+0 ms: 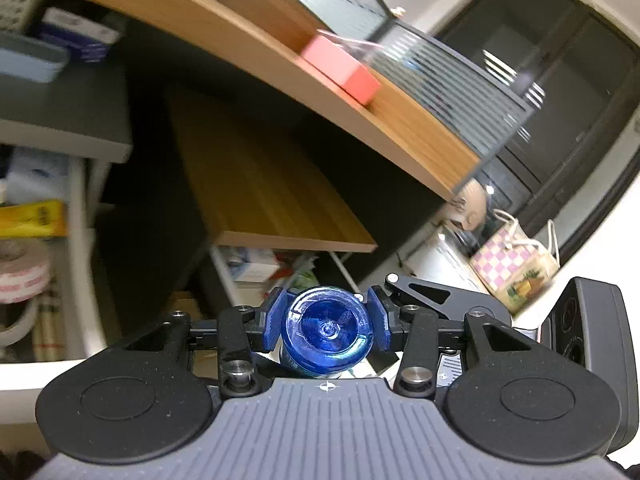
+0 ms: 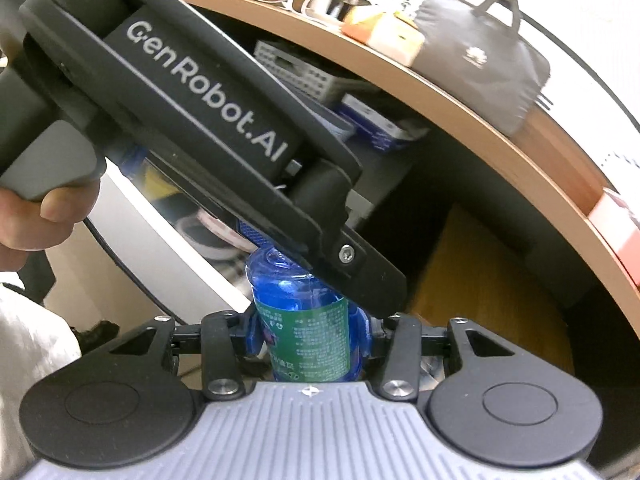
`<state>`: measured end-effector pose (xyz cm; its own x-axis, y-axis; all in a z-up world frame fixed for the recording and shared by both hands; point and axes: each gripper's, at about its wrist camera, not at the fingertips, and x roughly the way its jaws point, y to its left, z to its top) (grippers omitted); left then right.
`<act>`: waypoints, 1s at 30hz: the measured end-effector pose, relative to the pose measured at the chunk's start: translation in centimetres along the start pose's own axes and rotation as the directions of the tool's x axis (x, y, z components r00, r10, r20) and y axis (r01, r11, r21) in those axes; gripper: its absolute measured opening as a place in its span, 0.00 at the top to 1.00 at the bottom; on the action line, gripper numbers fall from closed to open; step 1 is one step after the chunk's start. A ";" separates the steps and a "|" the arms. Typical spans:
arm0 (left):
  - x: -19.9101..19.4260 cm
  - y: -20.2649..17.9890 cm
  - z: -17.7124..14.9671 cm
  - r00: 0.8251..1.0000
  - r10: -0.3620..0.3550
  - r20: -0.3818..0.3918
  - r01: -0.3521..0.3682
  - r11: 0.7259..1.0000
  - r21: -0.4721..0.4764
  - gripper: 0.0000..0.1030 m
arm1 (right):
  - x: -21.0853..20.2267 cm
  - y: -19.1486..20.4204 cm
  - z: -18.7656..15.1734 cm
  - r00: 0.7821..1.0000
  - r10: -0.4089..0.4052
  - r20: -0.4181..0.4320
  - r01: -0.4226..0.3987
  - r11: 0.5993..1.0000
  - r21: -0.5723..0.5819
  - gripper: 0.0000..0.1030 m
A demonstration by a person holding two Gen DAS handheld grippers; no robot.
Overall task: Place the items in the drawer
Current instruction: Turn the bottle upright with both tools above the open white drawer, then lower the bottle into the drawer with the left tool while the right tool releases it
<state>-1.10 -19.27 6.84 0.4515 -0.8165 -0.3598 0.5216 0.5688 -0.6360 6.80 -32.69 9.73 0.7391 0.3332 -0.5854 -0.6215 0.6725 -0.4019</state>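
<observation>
I hold one blue bottle (image 1: 327,330) with both of my tools at once. My left gripper (image 1: 327,327) has its blue pads (image 1: 276,325) pressed on either side of the bottle's end, whose round blue face points straight back at the left camera. My right gripper (image 2: 307,338) clamps the same bottle (image 2: 304,320) lower on its body, across the green label, with its jaws drawn in close on both sides. In the right wrist view the left tool's black body crosses the picture from upper left down to the bottle, and my hand (image 2: 36,216) grips its handle at the left edge. The bottle hangs in the air below the curved edge of a wooden desk (image 1: 280,60), with a red box (image 1: 340,68) on top. A grey laptop bag (image 2: 480,60) lies further along the desk
</observation>
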 end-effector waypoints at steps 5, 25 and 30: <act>-2.4 3.5 0.3 1.000 0.014 0.020 -0.012 0.994 -0.105 0.55 | 2.2 2.2 2.1 0.999 0.036 0.008 -0.035 0.999 -0.027 0.53; -6.1 13.5 -0.5 0.984 0.024 0.175 0.062 0.880 -0.470 0.54 | 8.6 4.4 6.2 0.991 0.130 0.022 -0.126 0.982 -0.140 0.53; -7.3 15.1 -1.5 0.967 0.100 0.236 0.046 0.837 -0.545 0.54 | 9.7 6.1 6.3 0.982 0.188 0.014 -0.182 0.967 -0.177 0.53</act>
<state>2.45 -4.87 -1.18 0.6597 -0.7086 -0.2505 0.0629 0.3842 -0.9211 11.87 -21.16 6.06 0.6127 0.4628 -0.6406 -0.7819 0.4729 -0.4062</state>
